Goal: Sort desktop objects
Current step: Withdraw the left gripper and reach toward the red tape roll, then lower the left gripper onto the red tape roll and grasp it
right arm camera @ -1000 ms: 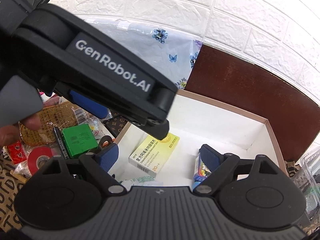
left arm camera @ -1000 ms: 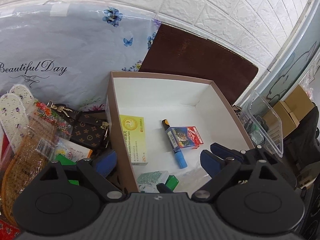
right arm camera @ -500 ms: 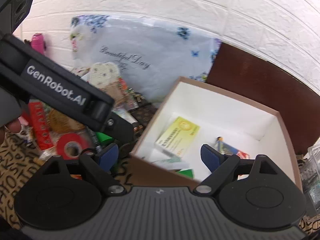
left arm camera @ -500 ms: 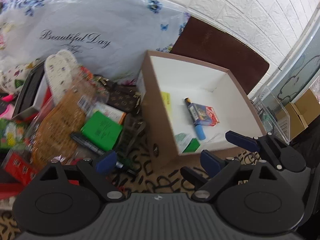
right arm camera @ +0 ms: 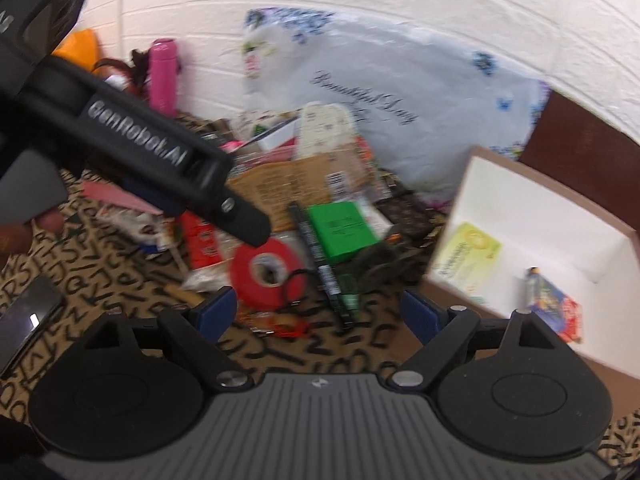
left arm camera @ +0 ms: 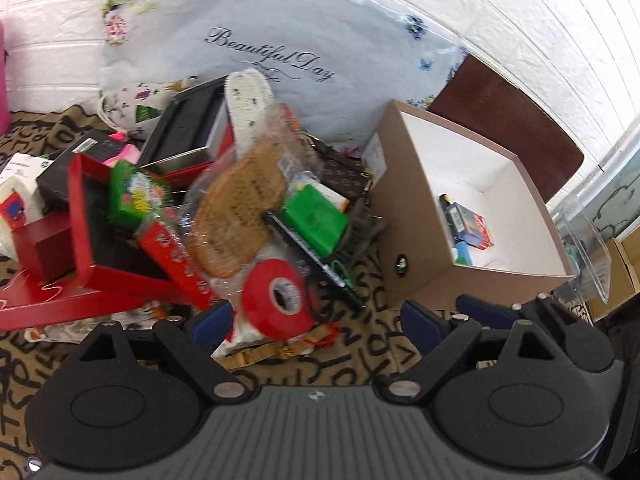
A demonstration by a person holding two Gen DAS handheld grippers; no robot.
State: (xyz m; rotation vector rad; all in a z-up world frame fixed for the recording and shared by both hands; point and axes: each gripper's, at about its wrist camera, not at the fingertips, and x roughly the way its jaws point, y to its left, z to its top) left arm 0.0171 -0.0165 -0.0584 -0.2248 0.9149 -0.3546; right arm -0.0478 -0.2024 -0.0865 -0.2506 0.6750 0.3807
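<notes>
A brown box with a white inside [left arm camera: 416, 216] stands at the right and holds a card pack [left arm camera: 474, 226], a marker and a yellow medicine box [right arm camera: 466, 258]. Left of it lies a pile: a red tape roll [left arm camera: 278, 298], a green box [left arm camera: 316, 220], a black pen [left arm camera: 312, 256], a cork insole [left arm camera: 236, 208]. My left gripper [left arm camera: 316, 320] is open and empty, just above the tape roll. My right gripper [right arm camera: 320, 314] is open and empty over the cloth, near the tape roll [right arm camera: 266, 272] and the pen [right arm camera: 320, 258]. The left gripper's body [right arm camera: 132, 152] crosses the right wrist view.
A letter-print cloth [right arm camera: 100, 284] covers the table. Red boxes [left arm camera: 92, 236], a black tin [left arm camera: 188, 136] and a floral bag [left arm camera: 280, 32] fill the left and back. A pink bottle [right arm camera: 162, 76] stands by the wall. A phone [right arm camera: 28, 320] lies at left. A clear bin [left arm camera: 588, 248] sits right of the box.
Both grippers have pulled back from over the box and swung left toward the pile. The tape roll now lies just ahead of both. Both stay open and empty.
</notes>
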